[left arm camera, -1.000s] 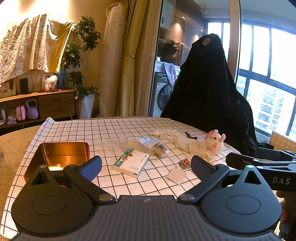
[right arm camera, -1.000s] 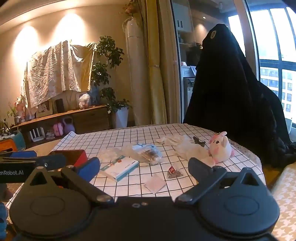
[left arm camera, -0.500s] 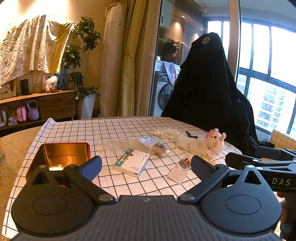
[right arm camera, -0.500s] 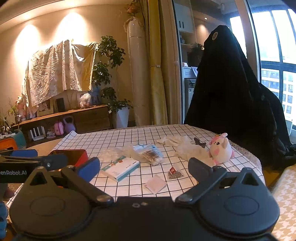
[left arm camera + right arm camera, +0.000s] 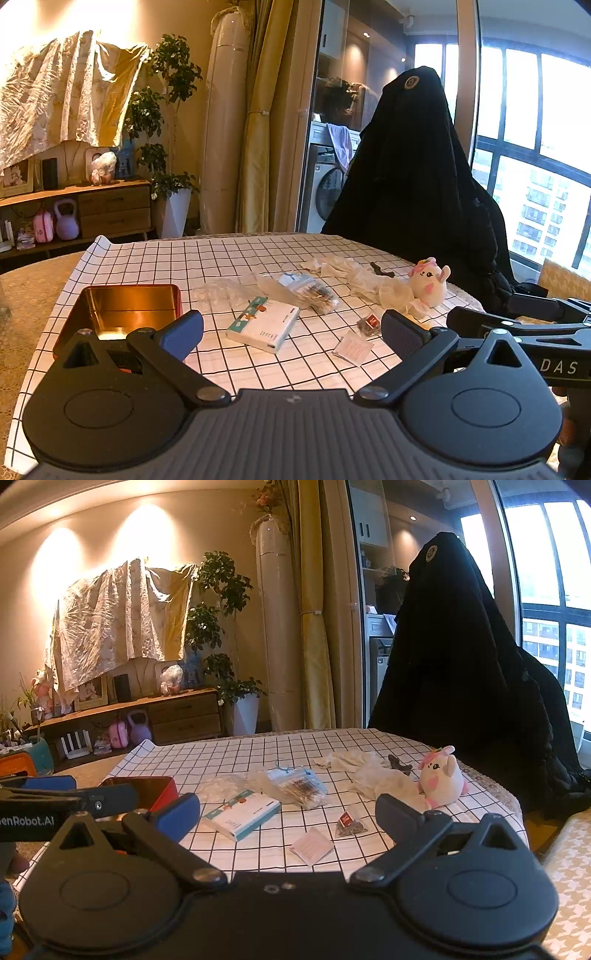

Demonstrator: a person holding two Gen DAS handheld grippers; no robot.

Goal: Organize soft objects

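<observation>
A white and pink plush toy [image 5: 428, 282] [image 5: 441, 775] sits at the table's right side, next to crumpled clear plastic [image 5: 376, 284] [image 5: 380, 779]. A white and teal tissue pack [image 5: 263, 325] [image 5: 242, 814] lies mid-table. A bag of cotton swabs [image 5: 310, 291] [image 5: 299, 782], a small tea bag [image 5: 369, 325] [image 5: 349, 823] and a white sachet [image 5: 352, 347] [image 5: 312, 845] lie around it. An open red tin [image 5: 118, 314] [image 5: 155, 794] stands at the left. My left gripper [image 5: 291, 330] and right gripper [image 5: 288, 812] are both open and empty, held above the table's near edge.
A white checked cloth [image 5: 184, 258] covers the round table. A chair draped in black fabric [image 5: 413, 184] stands behind the table at the right. My right gripper's body [image 5: 524, 325] shows at the right of the left wrist view.
Both grippers have shifted slightly; nothing on the table has moved. Both stay open.
</observation>
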